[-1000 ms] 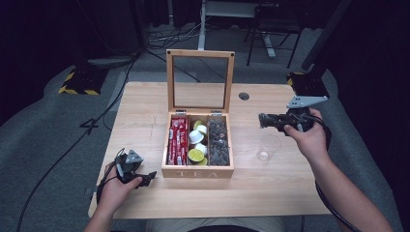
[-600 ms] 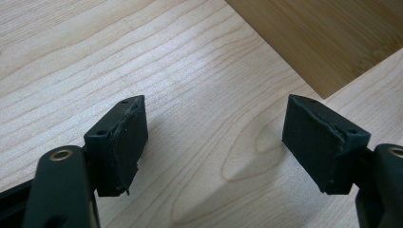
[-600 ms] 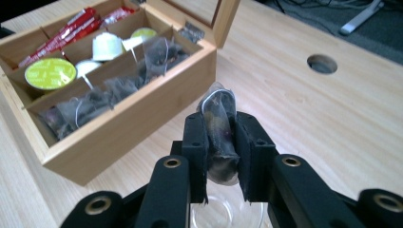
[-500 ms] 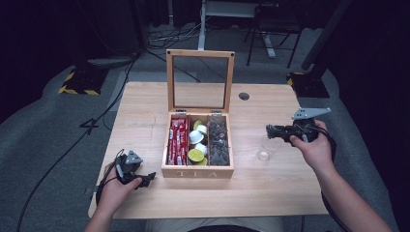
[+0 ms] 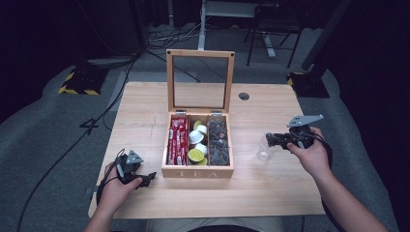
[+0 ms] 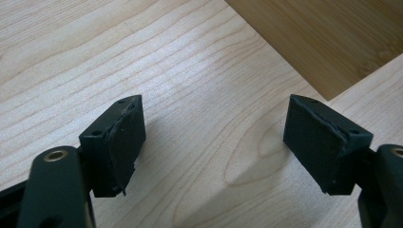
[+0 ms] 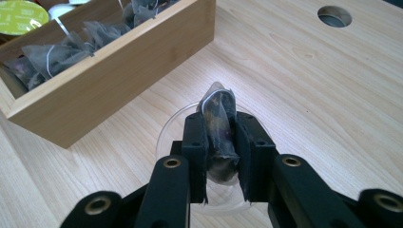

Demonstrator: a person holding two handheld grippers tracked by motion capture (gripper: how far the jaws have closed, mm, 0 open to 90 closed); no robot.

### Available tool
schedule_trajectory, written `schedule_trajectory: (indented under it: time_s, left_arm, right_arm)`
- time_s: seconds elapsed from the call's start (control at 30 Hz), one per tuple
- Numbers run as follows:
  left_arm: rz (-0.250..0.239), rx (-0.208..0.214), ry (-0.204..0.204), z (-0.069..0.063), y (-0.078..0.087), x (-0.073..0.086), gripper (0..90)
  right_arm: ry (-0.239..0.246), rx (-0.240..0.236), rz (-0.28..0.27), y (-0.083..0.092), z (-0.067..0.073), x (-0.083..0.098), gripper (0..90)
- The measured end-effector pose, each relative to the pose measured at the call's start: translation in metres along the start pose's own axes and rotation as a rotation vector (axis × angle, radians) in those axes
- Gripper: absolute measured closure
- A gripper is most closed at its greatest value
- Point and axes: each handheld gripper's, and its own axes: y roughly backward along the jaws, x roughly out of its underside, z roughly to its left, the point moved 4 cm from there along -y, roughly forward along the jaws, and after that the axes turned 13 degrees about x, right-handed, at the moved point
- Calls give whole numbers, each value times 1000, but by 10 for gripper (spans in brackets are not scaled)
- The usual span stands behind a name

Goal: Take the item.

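- Your right hand-held gripper [image 7: 222, 156] is clamped on a tea bag [image 7: 219, 124]; the bag stands upright between the pads, its top poking out beyond the tips.
- The bag hangs right over the mouth of a clear glass cup [image 7: 177, 129] that stands on the surface [image 5: 270, 188], just right of the wooden tea box [image 5: 198, 171].
- In the high view that hand-held gripper [image 5: 271, 140] points left, its tips just above the cup [image 5: 263, 153], well to the right of the box.
- Your left hand-held gripper [image 5: 145, 178] rests at the near left of the surface, by the box's near left corner. Its jaws stand wide with bare wood between them, and they have just been opening a little further.
- The right gripper view shows the bag in the grip, and more tea bags [image 7: 62, 52] in the box's near compartment. In the high view the bag is too small to make out.
- The high view alone gives the box's raised lid [image 5: 199, 79] and the red sticks [image 5: 178, 142] in the left compartment.
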Motion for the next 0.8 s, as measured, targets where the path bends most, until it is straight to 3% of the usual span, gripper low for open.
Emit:
schedule_trajectory:
  time_s: [0.2,0.3,0.33,0.47,0.8]
  left_arm:
    - [0,-4,-4,0,-1,0,216]
    - [-2,-4,-5,-1,-1,0,215]
    - [-1,-5,-8,-1,-1,0,214]
    - [-1,-2,-3,-1,-2,-1,204]
    - [-9,-2,-17,3,-4,-3,181]
  right_arm:
    - [1,-3,26,-3,1,2,751]
    - [0,-11,44,-5,2,4,616]
    - [-8,-2,31,-5,1,4,552]
    - [-39,-18,10,-3,3,2,439]
    - [-78,-27,-46,0,-1,-7,371]
